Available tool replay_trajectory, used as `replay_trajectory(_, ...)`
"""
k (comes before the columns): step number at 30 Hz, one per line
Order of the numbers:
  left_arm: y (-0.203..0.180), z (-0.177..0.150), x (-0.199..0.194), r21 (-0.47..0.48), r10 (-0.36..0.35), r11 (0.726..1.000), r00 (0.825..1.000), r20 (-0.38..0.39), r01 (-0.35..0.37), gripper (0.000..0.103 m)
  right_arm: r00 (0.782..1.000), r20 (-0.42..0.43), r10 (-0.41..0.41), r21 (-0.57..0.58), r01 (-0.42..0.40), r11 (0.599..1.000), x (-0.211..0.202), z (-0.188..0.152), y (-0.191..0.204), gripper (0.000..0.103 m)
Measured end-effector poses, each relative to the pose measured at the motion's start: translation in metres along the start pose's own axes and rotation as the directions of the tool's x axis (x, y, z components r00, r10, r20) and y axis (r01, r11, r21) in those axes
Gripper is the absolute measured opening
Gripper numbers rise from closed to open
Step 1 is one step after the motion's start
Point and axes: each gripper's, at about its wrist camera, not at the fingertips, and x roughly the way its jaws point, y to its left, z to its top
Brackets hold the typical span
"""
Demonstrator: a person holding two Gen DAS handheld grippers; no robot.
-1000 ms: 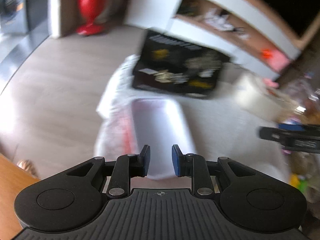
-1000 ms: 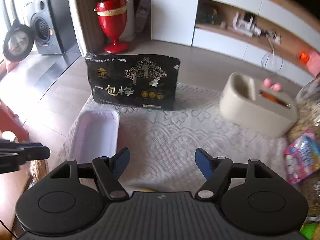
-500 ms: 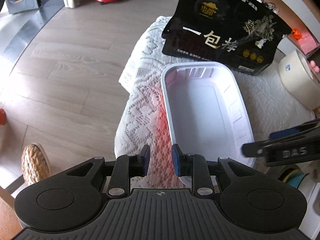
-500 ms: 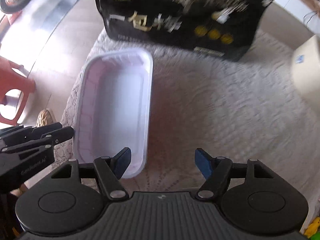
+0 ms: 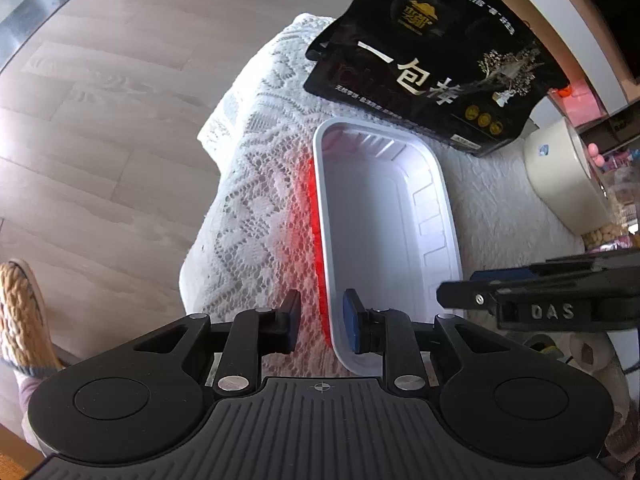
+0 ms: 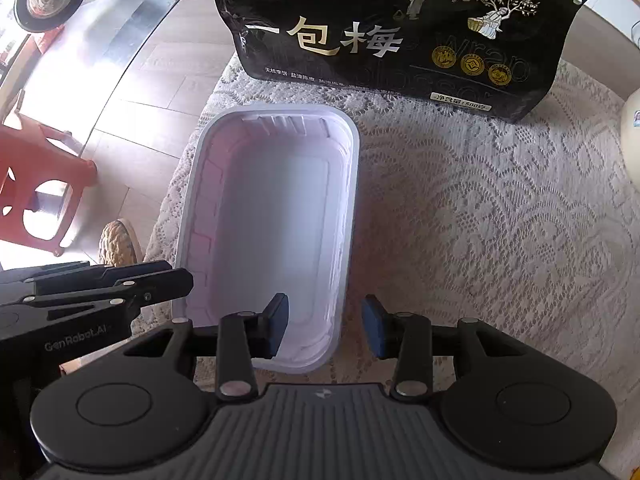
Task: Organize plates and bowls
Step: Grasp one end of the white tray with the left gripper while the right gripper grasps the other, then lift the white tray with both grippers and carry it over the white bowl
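A white rectangular plastic tray (image 5: pixel 376 216) lies empty on a lace-covered table (image 5: pixel 256 200); it also shows in the right wrist view (image 6: pixel 276 208). My left gripper (image 5: pixel 320 326) is open with a narrow gap, and its fingers straddle the tray's near left rim. My right gripper (image 6: pixel 325 330) is open wider, and its fingers straddle the tray's near right rim. Neither has closed on the rim. Each gripper shows in the other's view, the right one (image 5: pixel 536 300) and the left one (image 6: pixel 100 284).
A large black snack bag (image 6: pixel 400 28) stands just behind the tray. A cream container (image 5: pixel 560 176) sits at the right on the lace cloth (image 6: pixel 500 220). The table's left edge drops to wood floor (image 5: pixel 100 128), with a red stool (image 6: pixel 40 184) there.
Both grippers have tilted down and come closer to the tray, so they now sit at its near end over the rims. The right gripper's gap has narrowed a little.
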Motion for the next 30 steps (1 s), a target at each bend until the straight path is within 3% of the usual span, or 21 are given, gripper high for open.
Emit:
replay_trajectory(5, -0.011, 0.003, 0.006, 0.014, 0.004, 1.000, 1.000, -0.002, -0.004, 0.025, 0.999, 0.004, -0.044, 0.024, 0.044, 0.999, 0.016, 0.015, 0.001, 0.040)
replay_trajectory(8, -0.022, 0.004, 0.011, 0.052, 0.014, 0.999, 1.000, -0.003, -0.014, 0.028, 0.998, -0.008, -0.064, 0.017, 0.064, 0.998, 0.024, 0.019, 0.009, 0.028)
replay_trajectory(11, -0.028, 0.002, 0.009, 0.086, 0.050, 0.995, 0.999, 0.016, -0.051, 0.028, 0.994, 0.013, -0.108, -0.020, 0.108, 0.994, 0.023, 0.015, 0.017, 0.025)
replay_trajectory(15, -0.028, 0.001, 0.005, 0.090, 0.038, 0.995, 0.999, 0.034, -0.041, 0.022, 0.993, 0.023, -0.114, -0.014, 0.114, 0.993, 0.016, 0.008, 0.013, 0.019)
replay_trajectory(23, -0.050, -0.013, -0.039, 0.161, -0.003, 0.987, 0.993, 0.118, -0.016, 0.022, 0.978, 0.188, -0.095, -0.027, 0.102, 0.994, -0.054, -0.021, 0.015, 0.019)
replay_trajectory(27, -0.065, -0.024, -0.086, 0.196, -0.061, 0.980, 0.970, 0.234, 0.014, 0.022, 0.961, 0.269, -0.061, -0.032, 0.072, 0.997, -0.099, -0.044, 0.013, 0.019)
replay_trajectory(30, -0.081, -0.038, -0.114, 0.235, -0.116, 0.971, 0.956, 0.271, 0.051, 0.022, 0.945, 0.324, -0.041, -0.022, 0.050, 0.998, -0.131, -0.067, 0.007, 0.019)
